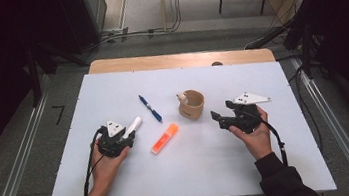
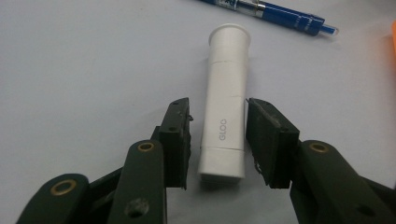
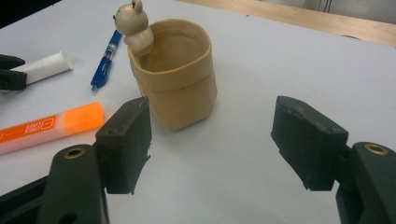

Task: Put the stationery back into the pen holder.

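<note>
Four loose things sit on the white table [image 1: 121, 175], counted off: one white glue stick [image 2: 224, 122], one blue pen [image 1: 150, 108], one orange highlighter [image 1: 164, 138] and one tan cup [image 3: 173, 74] with a single little bear figure [image 3: 132, 25] perched on its rim. Two grippers are at work, one in each hand. The left gripper [image 2: 217, 140] has the glue stick lying between its jaws, which stand apart with a sliver of table visible on either side of the tube, so nothing is clamped; the pen lies beyond the stick's far cap, its rear end cut off at the top of the left gripper view. The right gripper [image 3: 212, 144] is spread wide over bare table, the cup just ahead and toward its left jaw, the highlighter off to the left with its white end cut by the frame edge. The lettering on the highlighter's label is too small to read. From above, the left gripper covers the near end of the stick.
</note>
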The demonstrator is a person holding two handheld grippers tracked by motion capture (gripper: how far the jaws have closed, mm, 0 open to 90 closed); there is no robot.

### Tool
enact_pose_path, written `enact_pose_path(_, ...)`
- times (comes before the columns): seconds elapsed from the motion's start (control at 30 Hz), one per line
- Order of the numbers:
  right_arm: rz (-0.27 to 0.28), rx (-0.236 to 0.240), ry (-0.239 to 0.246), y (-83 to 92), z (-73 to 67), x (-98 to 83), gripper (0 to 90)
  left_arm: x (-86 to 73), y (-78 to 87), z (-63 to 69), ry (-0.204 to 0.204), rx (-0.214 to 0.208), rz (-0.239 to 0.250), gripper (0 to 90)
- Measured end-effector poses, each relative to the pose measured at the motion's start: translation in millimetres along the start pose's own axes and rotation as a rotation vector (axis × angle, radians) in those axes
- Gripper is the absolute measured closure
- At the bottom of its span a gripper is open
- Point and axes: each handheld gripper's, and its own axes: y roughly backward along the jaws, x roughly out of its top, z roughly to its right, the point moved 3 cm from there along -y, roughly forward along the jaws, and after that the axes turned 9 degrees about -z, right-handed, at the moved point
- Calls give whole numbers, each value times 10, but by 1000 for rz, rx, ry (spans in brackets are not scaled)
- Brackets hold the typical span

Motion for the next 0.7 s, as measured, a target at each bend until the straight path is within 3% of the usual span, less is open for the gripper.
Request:
enact_pose_path(0.27, -2, 1, 0, -5, 1, -1, 271, 3, -12, 5, -3, -24, -7, 691)
enact_pose_path(0.7, -8, 3, 0, -19, 0, -6, 262, -1, -11, 12, -11, -23, -8, 712)
